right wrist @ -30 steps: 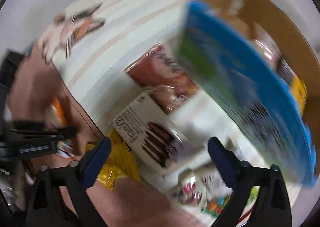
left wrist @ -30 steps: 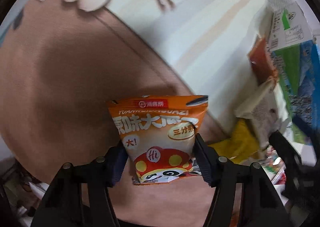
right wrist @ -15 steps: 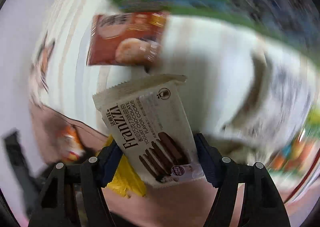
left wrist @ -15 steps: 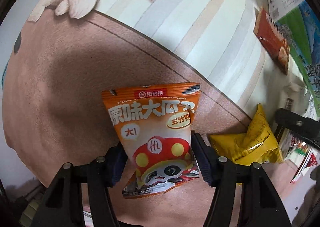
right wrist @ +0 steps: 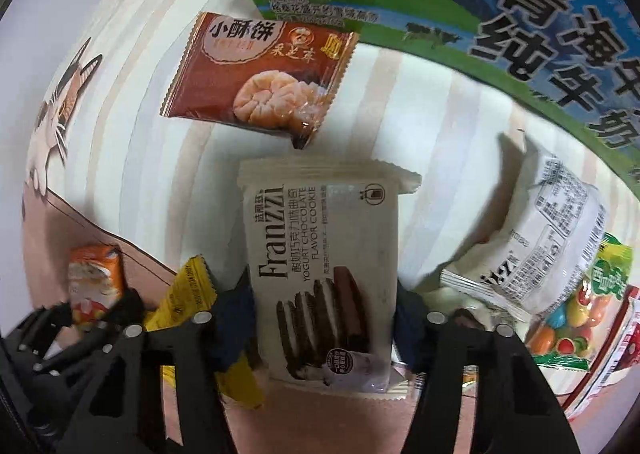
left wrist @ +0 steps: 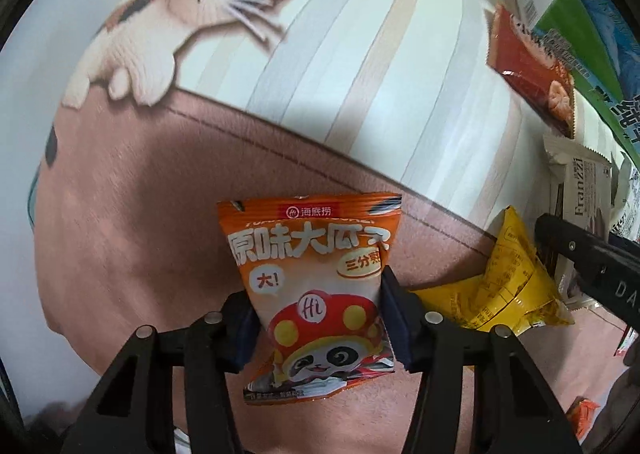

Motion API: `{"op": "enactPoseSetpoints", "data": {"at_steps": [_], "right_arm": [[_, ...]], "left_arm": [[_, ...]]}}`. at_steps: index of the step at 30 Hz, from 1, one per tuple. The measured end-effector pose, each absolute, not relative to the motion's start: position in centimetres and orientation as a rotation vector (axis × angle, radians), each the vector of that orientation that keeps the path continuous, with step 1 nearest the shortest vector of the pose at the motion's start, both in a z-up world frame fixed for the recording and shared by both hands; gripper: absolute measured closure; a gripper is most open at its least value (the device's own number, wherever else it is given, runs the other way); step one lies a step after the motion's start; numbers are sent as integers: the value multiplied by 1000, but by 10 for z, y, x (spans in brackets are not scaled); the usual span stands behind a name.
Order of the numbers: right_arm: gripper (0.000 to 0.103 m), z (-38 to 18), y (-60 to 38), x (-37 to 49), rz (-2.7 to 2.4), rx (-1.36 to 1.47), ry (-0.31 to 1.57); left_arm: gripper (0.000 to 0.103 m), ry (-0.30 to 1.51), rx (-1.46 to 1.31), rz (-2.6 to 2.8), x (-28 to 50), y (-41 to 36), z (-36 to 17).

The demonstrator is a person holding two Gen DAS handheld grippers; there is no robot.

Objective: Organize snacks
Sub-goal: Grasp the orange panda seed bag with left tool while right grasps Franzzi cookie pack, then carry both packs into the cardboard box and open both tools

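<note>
My left gripper (left wrist: pixel 318 318) is shut on an orange seed packet (left wrist: pixel 316 270) with a panda on it, held above the brown part of the cat-print cloth (left wrist: pixel 140 190). My right gripper (right wrist: pixel 324 318) is shut on a white Franzzi chocolate cookie pack (right wrist: pixel 324 274), over the striped part of the cloth. The orange packet also shows at the left of the right wrist view (right wrist: pixel 94 282). The Franzzi pack shows at the right of the left wrist view (left wrist: pixel 580 206).
A red-brown pastry packet (right wrist: pixel 260 74) lies just beyond the cookie pack. A yellow packet (left wrist: pixel 508 286) lies between the grippers. A green and blue milk carton box (right wrist: pixel 500 14) stands behind. A white packet (right wrist: pixel 540 254) and a colourful candy bag (right wrist: pixel 580 314) lie to the right.
My right gripper has closed on the Franzzi pack and steadied after a fast swing. My left gripper keeps its hold on the orange packet and has shifted, the cat print coming more into view.
</note>
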State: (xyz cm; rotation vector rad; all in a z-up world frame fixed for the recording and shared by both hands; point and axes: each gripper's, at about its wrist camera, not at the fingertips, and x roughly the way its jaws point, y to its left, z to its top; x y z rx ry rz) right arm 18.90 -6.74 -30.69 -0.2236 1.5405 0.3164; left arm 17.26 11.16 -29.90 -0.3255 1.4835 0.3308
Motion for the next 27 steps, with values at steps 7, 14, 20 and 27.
{"op": "enactPoseSetpoints", "data": {"at_steps": [7,14,20,27], "right_arm": [[43,-279,-115,179,330,-74,1527],[43,-229,-138,182,393,97,1476],[43,-162,-180,190,448,233,1385],[43,-86,-222,232,398,308,1226]], "left_arm": [[57,1457,-318,319,169,97,-281],[58,1374,-319,243,173,81,-221],[58,1257,-334,126,202,62,-138],[58,1186,-302,-62,266,55,-81]]}}
